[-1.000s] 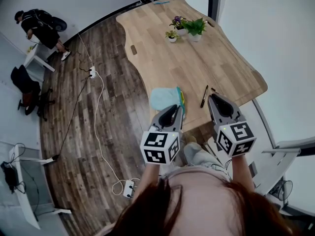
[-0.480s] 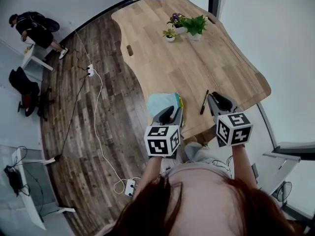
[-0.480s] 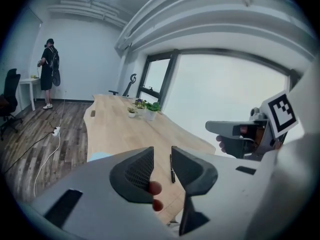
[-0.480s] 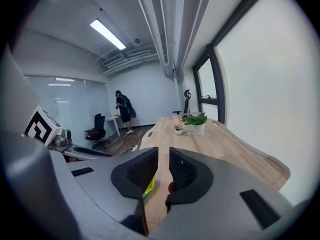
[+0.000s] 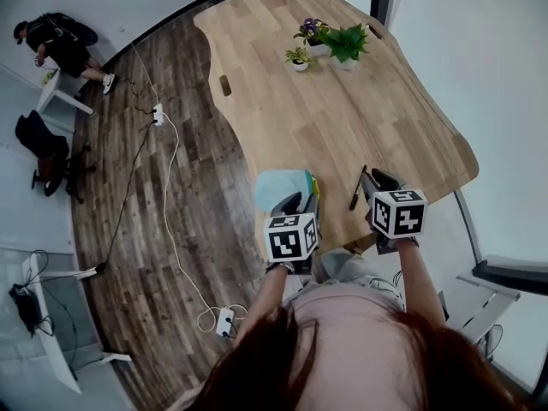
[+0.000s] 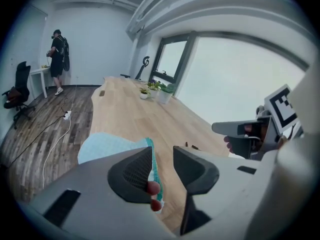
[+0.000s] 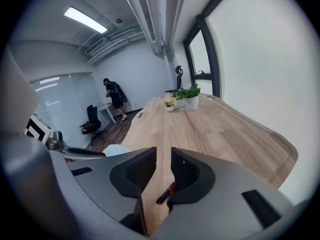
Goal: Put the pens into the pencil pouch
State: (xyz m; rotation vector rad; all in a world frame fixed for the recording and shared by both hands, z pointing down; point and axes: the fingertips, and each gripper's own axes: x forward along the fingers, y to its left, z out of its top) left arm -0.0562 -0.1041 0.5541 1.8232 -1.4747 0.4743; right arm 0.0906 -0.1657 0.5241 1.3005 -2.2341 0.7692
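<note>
both left gripper [image 5: 300, 200] and right gripper [image 5: 378, 179], just opened, empty, hover over table [image 5: 339, 216] edge.

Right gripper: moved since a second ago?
Yes. The right gripper has dropped toward the table, its cube now over the near edge beside the pen. Its jaws have just been opening; the pen shows in their gap, ungripped.

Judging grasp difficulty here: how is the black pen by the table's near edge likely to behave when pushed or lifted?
The pen looks thin and straight, so it is probably stiff and light. Its slim shape on the smooth wooden table suggests it may roll if nudged sideways. Lying flat, it likely offers little height to pinch.
</note>
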